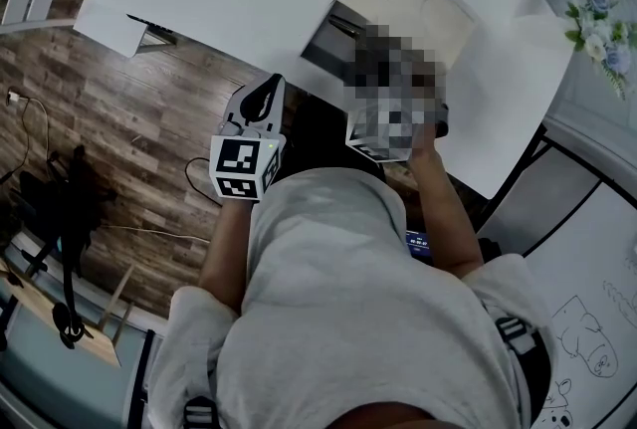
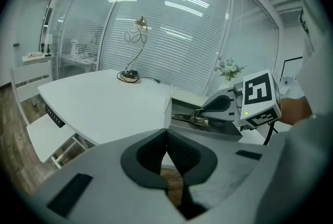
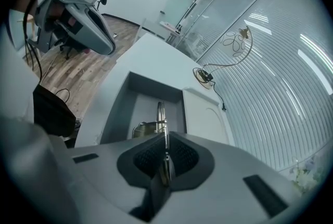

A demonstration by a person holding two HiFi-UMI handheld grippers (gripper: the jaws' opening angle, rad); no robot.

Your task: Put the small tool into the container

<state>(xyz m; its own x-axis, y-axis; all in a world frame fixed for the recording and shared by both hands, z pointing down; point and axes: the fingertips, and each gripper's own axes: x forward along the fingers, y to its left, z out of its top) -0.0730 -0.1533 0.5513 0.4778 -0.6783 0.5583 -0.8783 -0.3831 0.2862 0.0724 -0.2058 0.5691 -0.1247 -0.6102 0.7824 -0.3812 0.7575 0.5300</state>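
Your right gripper [image 3: 165,141], lower centre, is clamped on the small metal tool [image 3: 161,114]. The tool reaches out above the grey container [image 3: 119,106] at mid-frame. Your left gripper [image 2: 167,151] has its jaws together, holding nothing.

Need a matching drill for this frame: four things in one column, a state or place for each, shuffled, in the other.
1 left tool
2 right tool
3 lamp
4 tray

a grey, open top
b shut on a metal strip
c shut, empty
d upright on the white table

Pairs: 1-c, 2-b, 3-d, 4-a
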